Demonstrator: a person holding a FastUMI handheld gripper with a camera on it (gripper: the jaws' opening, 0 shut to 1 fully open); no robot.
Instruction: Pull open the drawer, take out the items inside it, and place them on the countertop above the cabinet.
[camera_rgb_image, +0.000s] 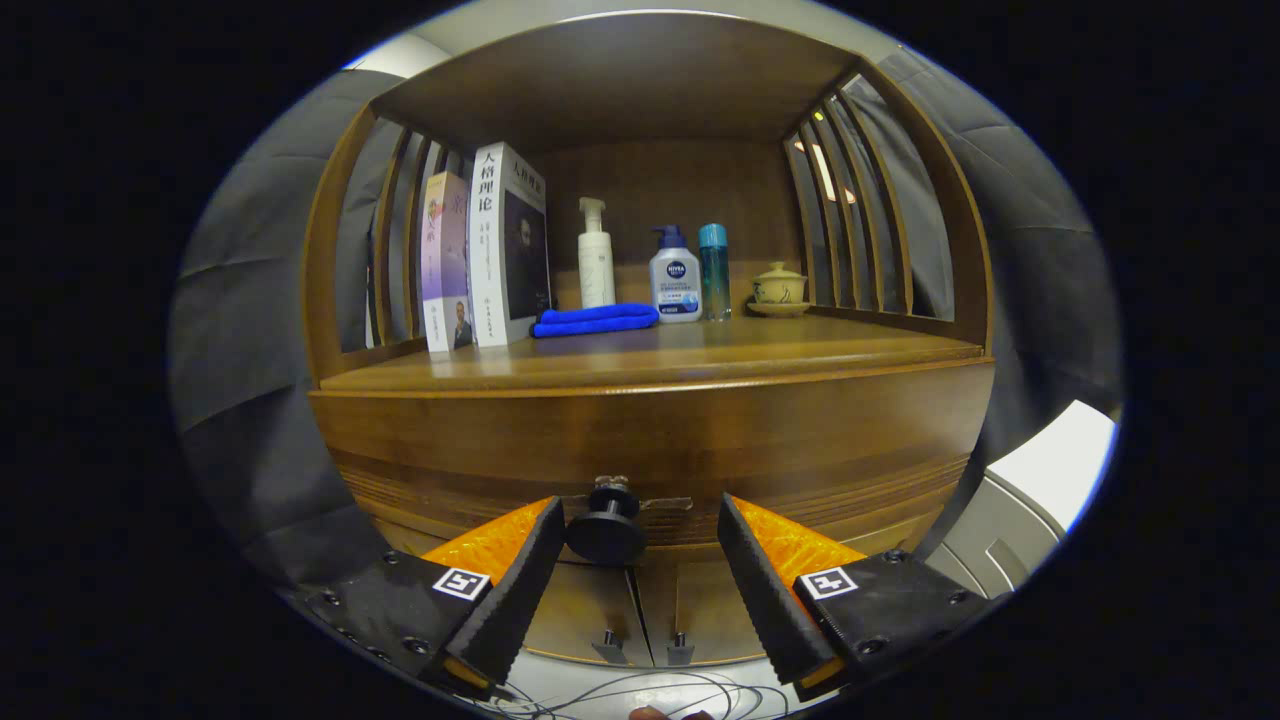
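Spread wide apart, the two fingers of the hand-held gripper (632, 560) frame the dark round knob (607, 527) of a wooden drawer (650, 450), seen from the gripper view. That knob sits in the gap close to the left finger, possibly brushing its inner face, while the right finger stands clear of it; neither finger clamps it. Its drawer front sits flush with the cabinet, fully closed, so whatever lies inside is hidden. Below the drawer, two cabinet doors (640, 610) meet at a centre seam, each carrying a small metal pull near its lower edge. Thin cables (620, 695) trail across the pale floor beneath the fingers.

Above the drawer runs the desk (700, 360), a polished wooden top enclosed by a back panel, a wooden roof and slatted sides. Toward its back left corner two books (490, 255) stand upright against the slats. A folded blue cloth (595, 320) lies just beside them. Behind the cloth, along the back edge, stands a white pump bottle (596, 258), then a white-and-blue pump bottle (675, 278) and a slim teal bottle (714, 268), the latter two close together. Near the back right corner a small lidded cup (779, 284) rests on its saucer (779, 308); the lid conceals any contents.
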